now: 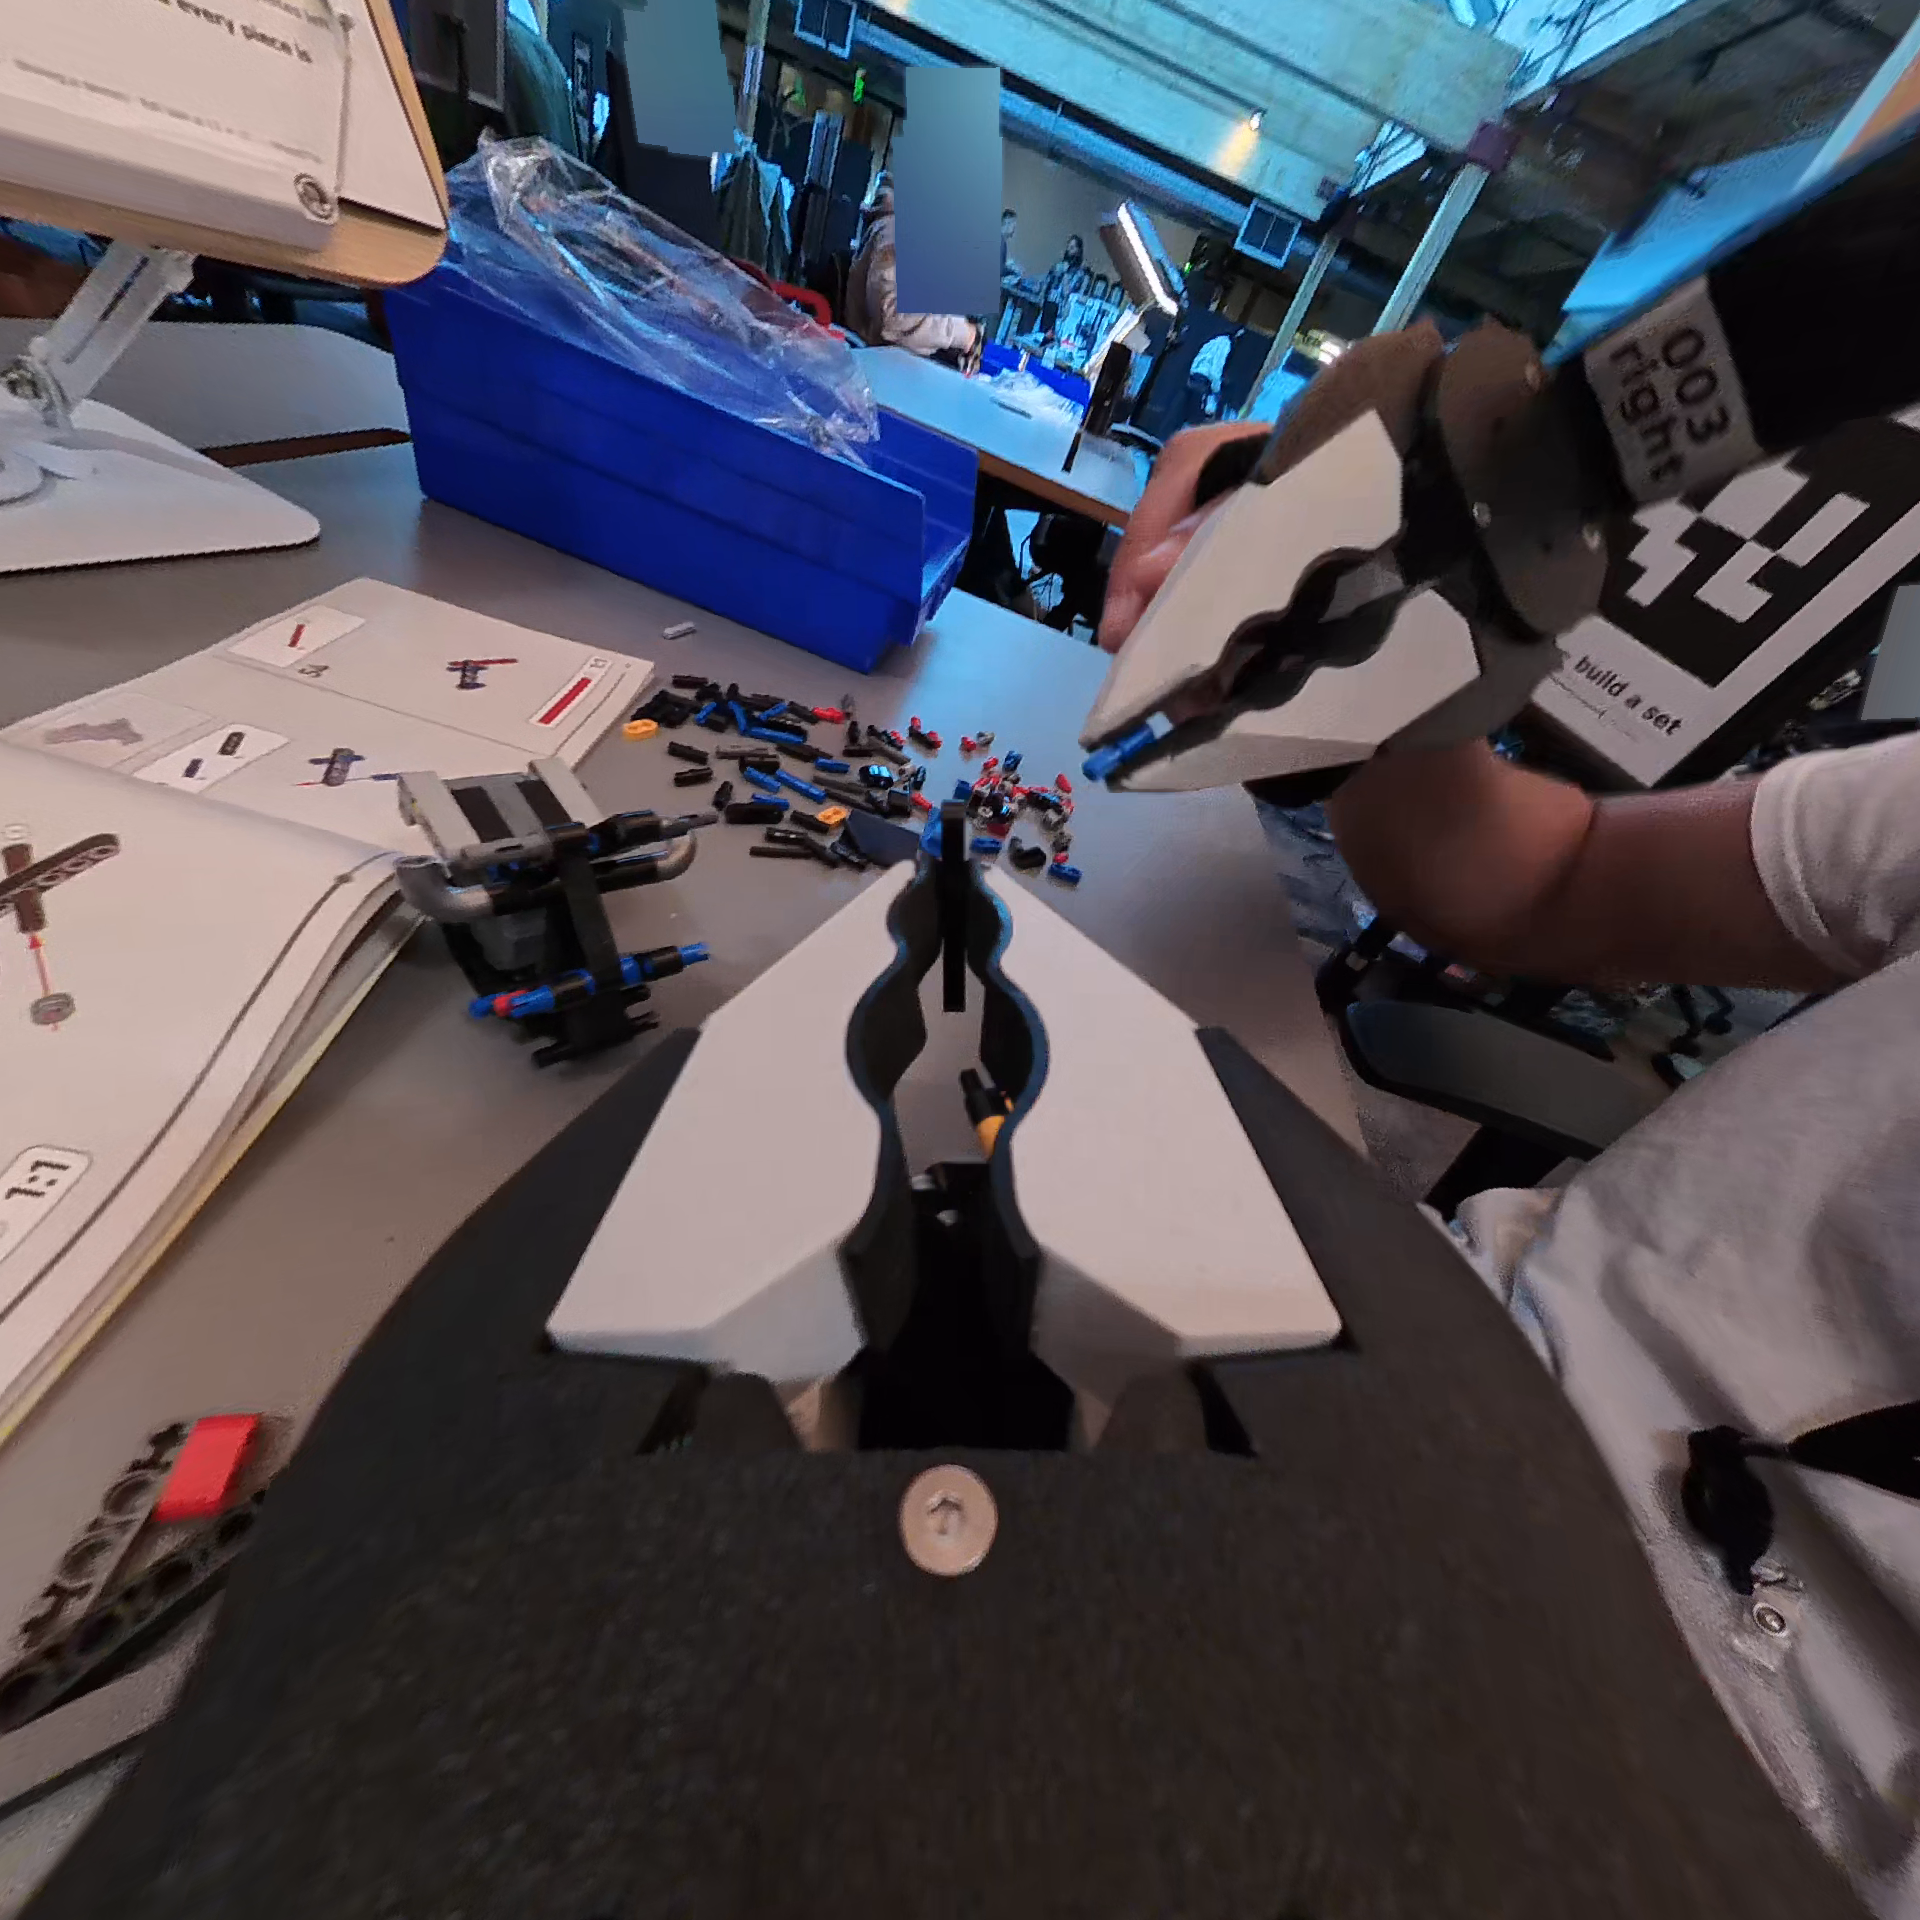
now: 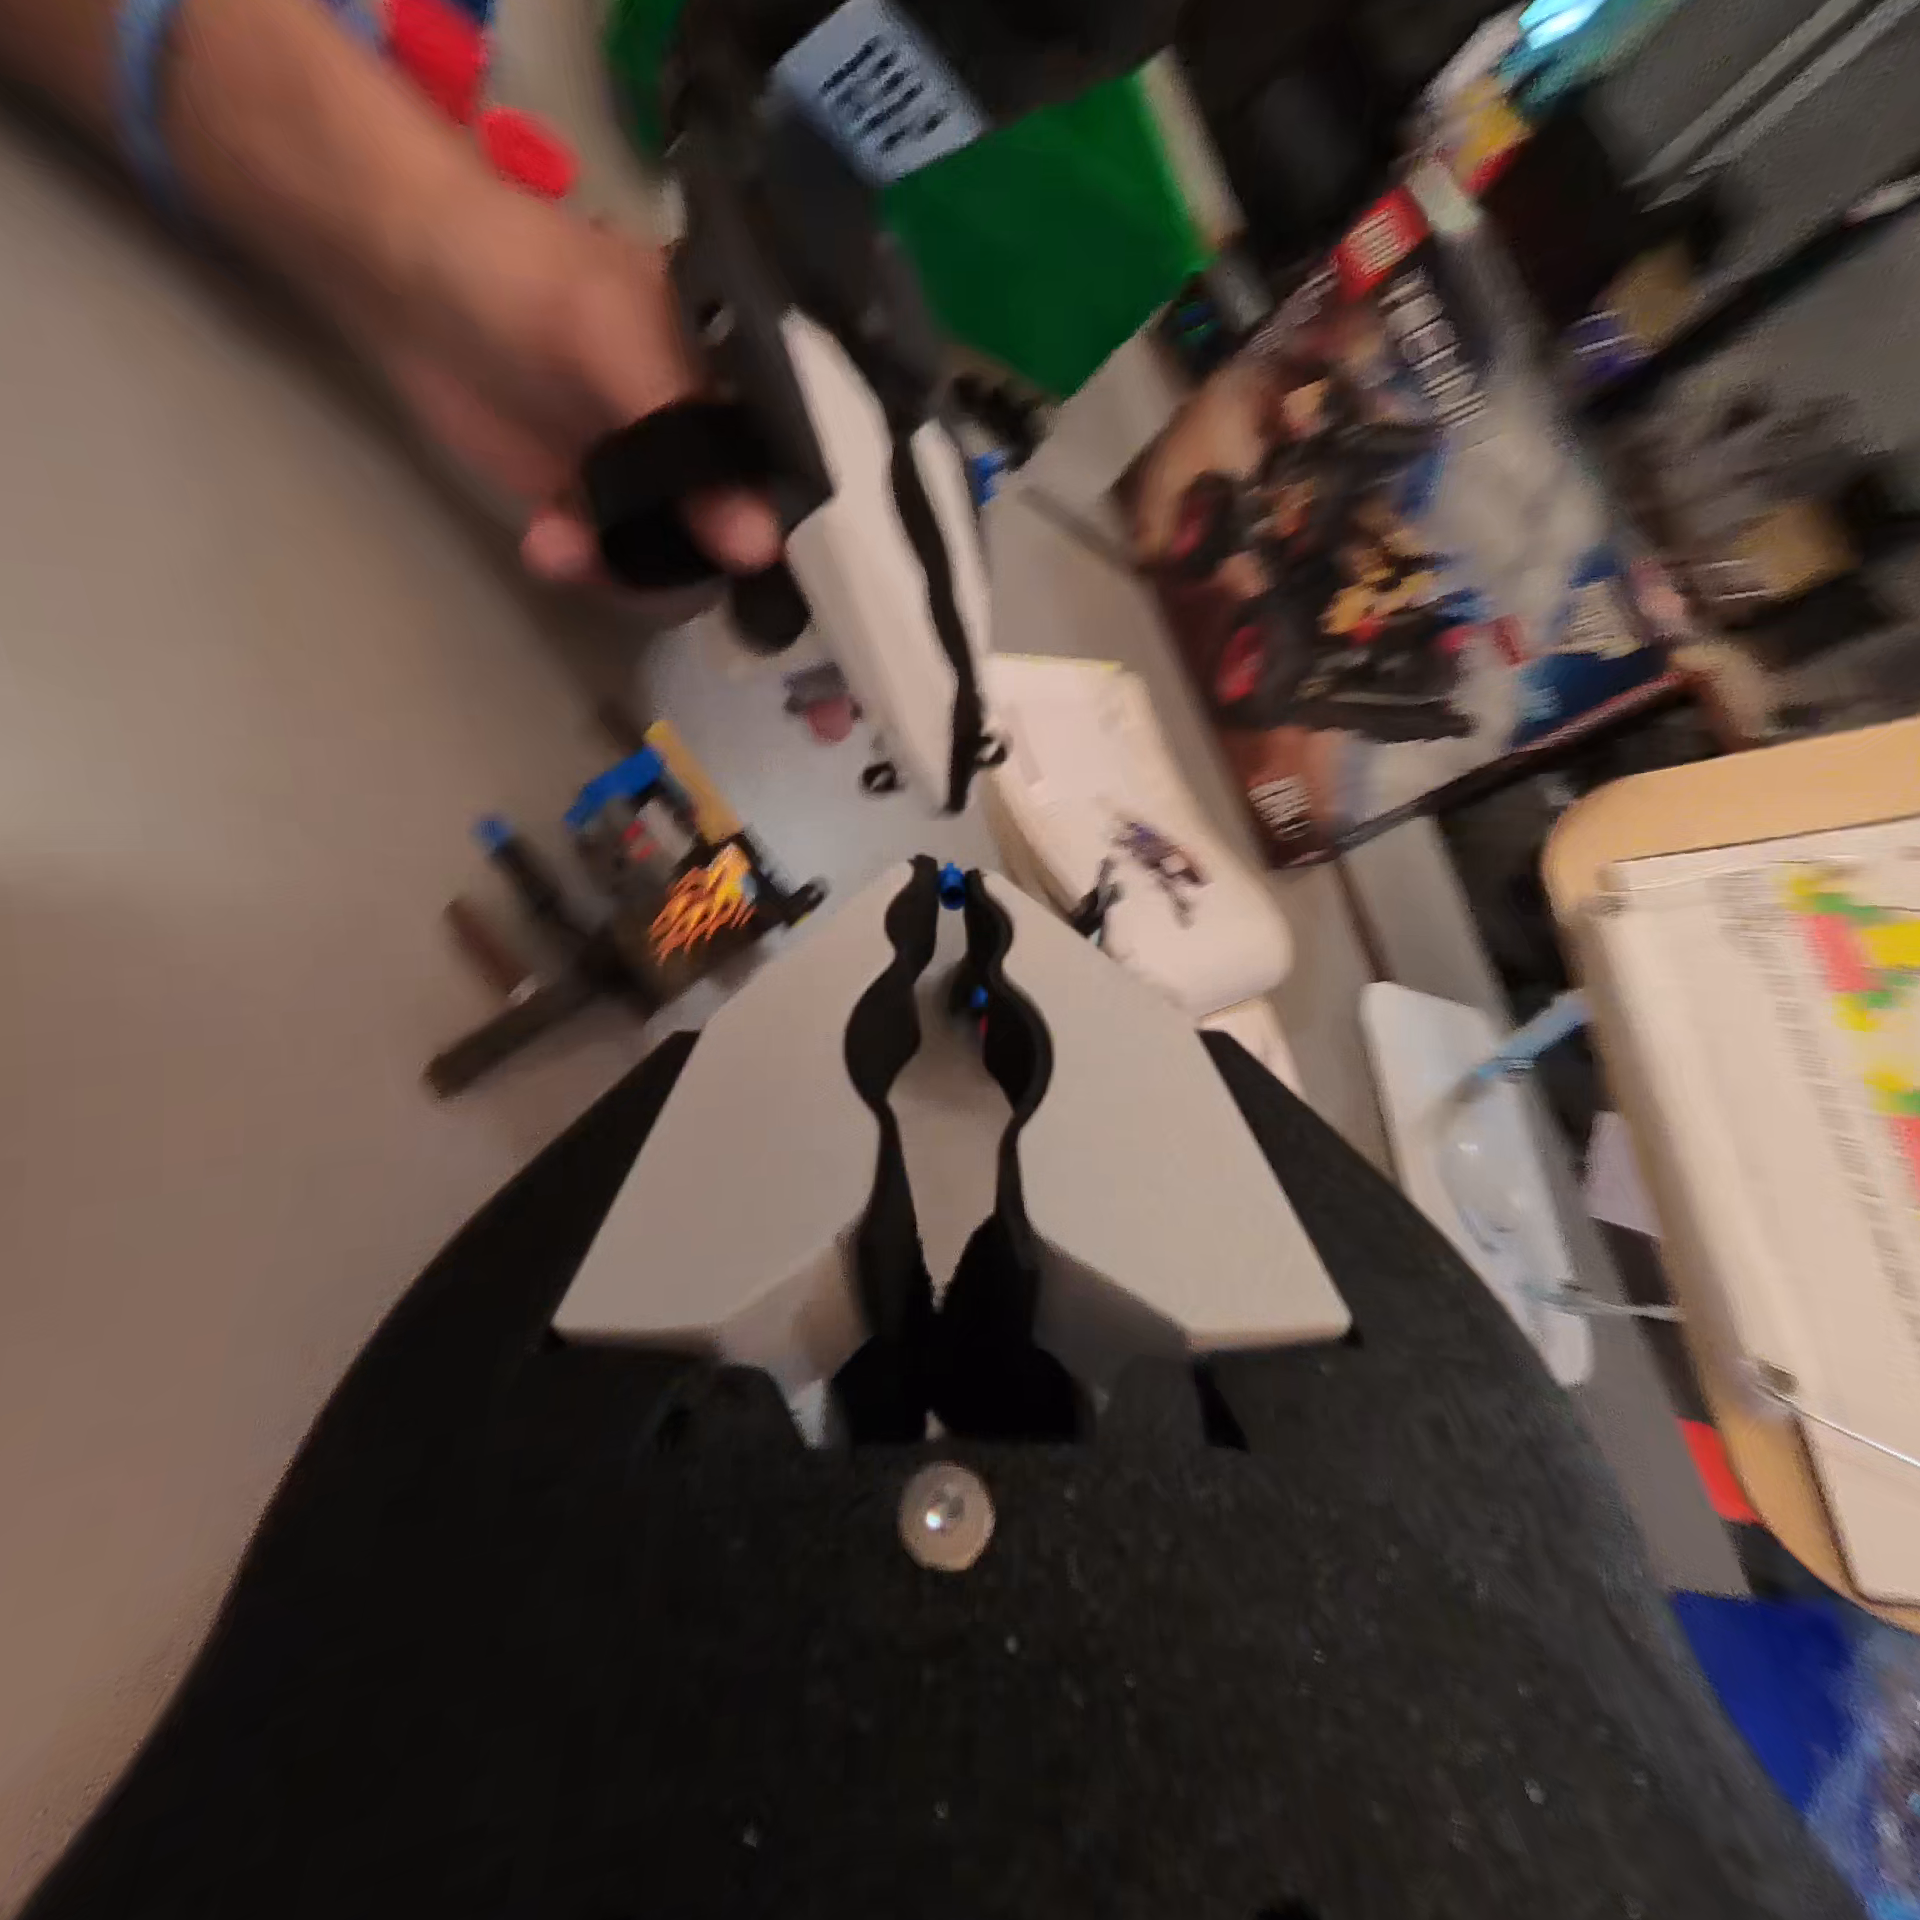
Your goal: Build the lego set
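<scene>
Instruction booklet [image 1: 208, 935]: laid open on the grey counter [image 1: 1174, 935] at the far left of the left wrist view.
Partly built model [image 1: 551, 894]: a black and grey assembly with blue pins, set on the counter just beside the booklet's right edge.
Blue bins [image 1: 665, 488]: stacked behind the booklet, with a clear plastic bag [image 1: 665, 270] draped over the top.
Loose pieces [image 1: 862, 779]: small black, blue and red parts, scattered over the counter between the model and the right hand-held gripper.
Left hand-held gripper [image 1: 951, 883]: its tips are drawn narrow onto a thin black beam [image 1: 953, 914], which is held upright between them, above the loose pieces.
Right hand-held gripper [image 1: 1122, 753]: raised clear of the counter to the right of the pile, tilted down to the left, its tips pinched onto a small blue pin [image 1: 1117, 753].
Blue pin in the right wrist view [image 2: 948, 883]: seen end-on between the tips; the view is blurred, so its exact shape cannot be made out.
Lego box [image 2: 1392, 540]: a dark printed box, possibly lying flat, at the right of the right wrist view.
</scene>
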The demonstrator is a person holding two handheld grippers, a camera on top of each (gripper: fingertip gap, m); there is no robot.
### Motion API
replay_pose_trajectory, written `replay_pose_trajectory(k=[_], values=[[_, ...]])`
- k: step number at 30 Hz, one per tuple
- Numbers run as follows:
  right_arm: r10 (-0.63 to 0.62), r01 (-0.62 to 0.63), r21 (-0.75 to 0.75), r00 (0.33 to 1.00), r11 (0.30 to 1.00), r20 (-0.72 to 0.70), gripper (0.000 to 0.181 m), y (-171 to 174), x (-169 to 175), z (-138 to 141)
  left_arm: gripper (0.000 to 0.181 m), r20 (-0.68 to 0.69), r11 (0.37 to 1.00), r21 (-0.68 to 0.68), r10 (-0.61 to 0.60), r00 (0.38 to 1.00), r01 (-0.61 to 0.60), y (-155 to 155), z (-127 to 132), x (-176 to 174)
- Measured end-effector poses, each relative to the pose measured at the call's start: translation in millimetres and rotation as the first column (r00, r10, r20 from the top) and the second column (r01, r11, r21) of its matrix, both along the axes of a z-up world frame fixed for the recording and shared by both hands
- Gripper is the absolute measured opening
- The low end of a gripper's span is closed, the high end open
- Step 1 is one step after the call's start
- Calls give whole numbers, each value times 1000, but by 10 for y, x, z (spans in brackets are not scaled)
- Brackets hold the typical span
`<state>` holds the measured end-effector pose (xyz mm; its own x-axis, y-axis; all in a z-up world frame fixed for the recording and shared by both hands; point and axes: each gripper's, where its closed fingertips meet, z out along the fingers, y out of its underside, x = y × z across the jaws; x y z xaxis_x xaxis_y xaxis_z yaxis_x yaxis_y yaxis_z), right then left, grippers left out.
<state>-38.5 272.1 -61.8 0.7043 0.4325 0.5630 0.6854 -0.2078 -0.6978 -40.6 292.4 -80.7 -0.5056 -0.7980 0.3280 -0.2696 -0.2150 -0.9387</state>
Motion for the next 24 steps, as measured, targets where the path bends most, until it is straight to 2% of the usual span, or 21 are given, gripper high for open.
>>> replay_pose_trajectory(k=[1, 4, 7, 14, 16, 19, 21, 24], values=[[-55, 56, 71, 998, 996, -18, 3, 69, -30, 77, 1, 14, 1000, 6, 5, 1000, -5, -6, 14, -2], [-135, 161, 167, 979, 973, -156, 4, 209, -140, 140, 1, 62, 998, 57, 32, 998, -35, -26, 47, -7], [-215, 256, 238, 959, 937, -185, 4, 286, -81, 137, 1, 97, 997, 56, 53, 994, -59, -55, 119, -19], [-239, 315, 238, 923, 919, -300, 4, 323, -100, 191, 1, 116, 990, 28, 137, 984, -142, 25, 195, -4], [-257, 337, 244, 916, 909, -307, 3, 332, -86, 188, 1, 119, 988, 25, 151, 981, -155, 48, 208, -6], [-220, 316, 267, 917, 910, -334, 3, 346, -177, 222, 1, 110, 984, 35, 172, 979, -177, 72, 190, 4], [-238, 324, 269, 921, 907, -308, 3, 371, -170, 211, 1, 117, 985, 38, 164, 980, -169, 42, 198, -5], [-251, 351, 271, 906, 897, -342, 3, 385, -132, 243, 1, 142, 982, 63, 168, 975, -179, 9, 219, -17]])
